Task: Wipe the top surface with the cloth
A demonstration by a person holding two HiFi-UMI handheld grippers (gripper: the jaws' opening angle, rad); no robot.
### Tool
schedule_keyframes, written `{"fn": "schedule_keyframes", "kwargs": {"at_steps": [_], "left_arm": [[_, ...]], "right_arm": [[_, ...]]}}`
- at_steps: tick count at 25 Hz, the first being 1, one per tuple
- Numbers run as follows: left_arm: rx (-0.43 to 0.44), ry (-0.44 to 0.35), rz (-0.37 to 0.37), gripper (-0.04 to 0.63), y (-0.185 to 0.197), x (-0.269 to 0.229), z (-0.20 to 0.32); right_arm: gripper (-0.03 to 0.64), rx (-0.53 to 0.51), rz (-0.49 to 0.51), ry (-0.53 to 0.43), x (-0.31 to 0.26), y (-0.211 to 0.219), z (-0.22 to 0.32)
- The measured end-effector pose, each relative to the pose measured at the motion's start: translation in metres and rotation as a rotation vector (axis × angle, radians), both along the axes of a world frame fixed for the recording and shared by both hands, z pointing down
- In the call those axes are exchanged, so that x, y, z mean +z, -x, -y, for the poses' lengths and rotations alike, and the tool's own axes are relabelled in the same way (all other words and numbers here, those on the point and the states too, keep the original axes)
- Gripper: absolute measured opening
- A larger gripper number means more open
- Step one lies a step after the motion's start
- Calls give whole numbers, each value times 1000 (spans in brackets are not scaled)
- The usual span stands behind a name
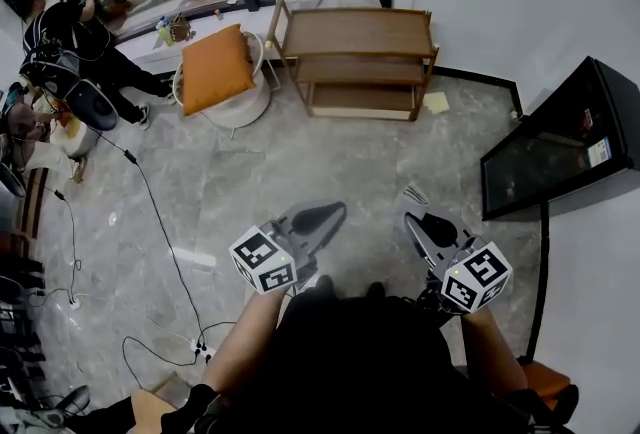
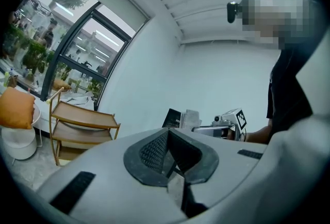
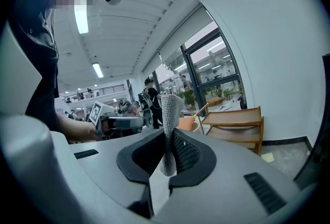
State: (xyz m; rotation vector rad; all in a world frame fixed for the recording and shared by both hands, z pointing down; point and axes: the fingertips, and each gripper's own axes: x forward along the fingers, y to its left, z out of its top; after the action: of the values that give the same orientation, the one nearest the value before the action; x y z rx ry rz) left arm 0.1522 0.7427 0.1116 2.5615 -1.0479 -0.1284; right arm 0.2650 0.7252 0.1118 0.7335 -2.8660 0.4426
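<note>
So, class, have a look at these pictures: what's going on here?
A person stands holding a gripper in each hand. The right gripper has its jaws shut on a grey cloth, which sticks up between them. The left gripper has its jaws together with nothing between them. The wooden shelf unit stands ahead against the wall, well apart from both grippers, so its top surface is not yet being wiped.
</note>
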Motion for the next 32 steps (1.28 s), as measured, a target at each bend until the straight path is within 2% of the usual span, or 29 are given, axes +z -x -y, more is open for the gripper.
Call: {"fn": "schedule_keyframes", "kwargs": {"at_steps": [5,9,15,20,26,32], "left_arm": [[-24,18,21,11,-9,4,5],[-40,43,28,11,7,18,15],[-57,43,4,11,57,35,66],[-61,15,2,11,116,30,122],[-32,6,5,11,188,20,185],[-4,35,-102,11,221,28,239]], "right_arm": [[43,-1,9,28,13,-10,15],[43,-17,8,42,25,6,32],[43,-32,-46,43,37,56,80],[43,-40,-101,45,36,110,129],[43,20,-123,33,21,177,196],[42,87,-150,33,24,205,244]]}}
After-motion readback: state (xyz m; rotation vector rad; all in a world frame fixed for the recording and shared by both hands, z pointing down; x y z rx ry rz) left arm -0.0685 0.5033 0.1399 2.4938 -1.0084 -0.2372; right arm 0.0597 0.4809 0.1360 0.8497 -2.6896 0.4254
